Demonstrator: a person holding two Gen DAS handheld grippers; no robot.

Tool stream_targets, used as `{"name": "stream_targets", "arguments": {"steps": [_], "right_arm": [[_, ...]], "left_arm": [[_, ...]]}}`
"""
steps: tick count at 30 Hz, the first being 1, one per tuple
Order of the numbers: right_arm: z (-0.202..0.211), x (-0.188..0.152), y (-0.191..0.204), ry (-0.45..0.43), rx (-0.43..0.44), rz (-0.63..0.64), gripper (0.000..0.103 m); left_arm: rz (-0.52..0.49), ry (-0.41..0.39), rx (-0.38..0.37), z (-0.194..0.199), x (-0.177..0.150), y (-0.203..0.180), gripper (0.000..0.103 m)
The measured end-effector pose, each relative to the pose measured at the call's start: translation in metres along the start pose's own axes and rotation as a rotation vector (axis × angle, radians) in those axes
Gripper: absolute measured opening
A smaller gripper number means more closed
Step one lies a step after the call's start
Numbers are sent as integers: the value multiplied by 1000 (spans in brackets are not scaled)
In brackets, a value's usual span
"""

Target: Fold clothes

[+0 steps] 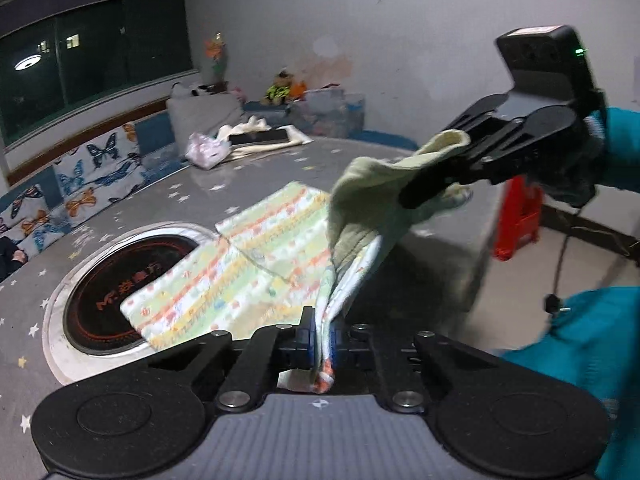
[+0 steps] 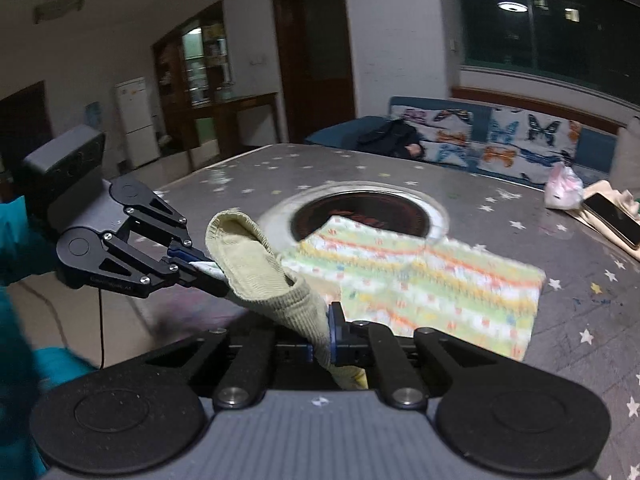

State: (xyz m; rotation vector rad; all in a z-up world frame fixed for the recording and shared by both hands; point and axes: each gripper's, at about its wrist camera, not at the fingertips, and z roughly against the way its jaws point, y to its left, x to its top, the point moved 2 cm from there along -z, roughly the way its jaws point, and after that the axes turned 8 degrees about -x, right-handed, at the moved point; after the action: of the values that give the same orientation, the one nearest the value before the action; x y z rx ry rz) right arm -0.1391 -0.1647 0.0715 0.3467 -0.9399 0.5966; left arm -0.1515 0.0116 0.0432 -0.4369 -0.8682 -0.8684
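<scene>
Left gripper (image 1: 323,344) was clenched on the waistband end of the striped pants (image 1: 240,264), printed fabric pinched between its blue pads, at the near-right corner of the garment as seen from the burner ring (image 1: 120,280). Right gripper (image 2: 320,340) was clamped on the ribbed green waistband (image 2: 264,272), just beside the left one, both at the same end. Waistband was lifted off the table (image 2: 580,320); legs lay flat, trailing away from both grippers toward the burner ring, one leg end overlapping its rim. Long axis ran from grippers out to the ring, so the likely fold carries the waistband along that axis toward the leg ends. Both hands about equally near; leg ends were the far end, free, unheld. Frames were motion-blurred, cuff detail unclear
</scene>
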Motion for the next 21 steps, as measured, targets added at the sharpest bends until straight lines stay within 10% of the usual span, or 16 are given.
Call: {"name": "stream_targets", "arguments": {"steps": [21], "right_arm": [[-135, 95, -49, 58, -37, 109, 5]], "left_arm": [[314, 13, 110, -55, 31, 152, 7]]}}
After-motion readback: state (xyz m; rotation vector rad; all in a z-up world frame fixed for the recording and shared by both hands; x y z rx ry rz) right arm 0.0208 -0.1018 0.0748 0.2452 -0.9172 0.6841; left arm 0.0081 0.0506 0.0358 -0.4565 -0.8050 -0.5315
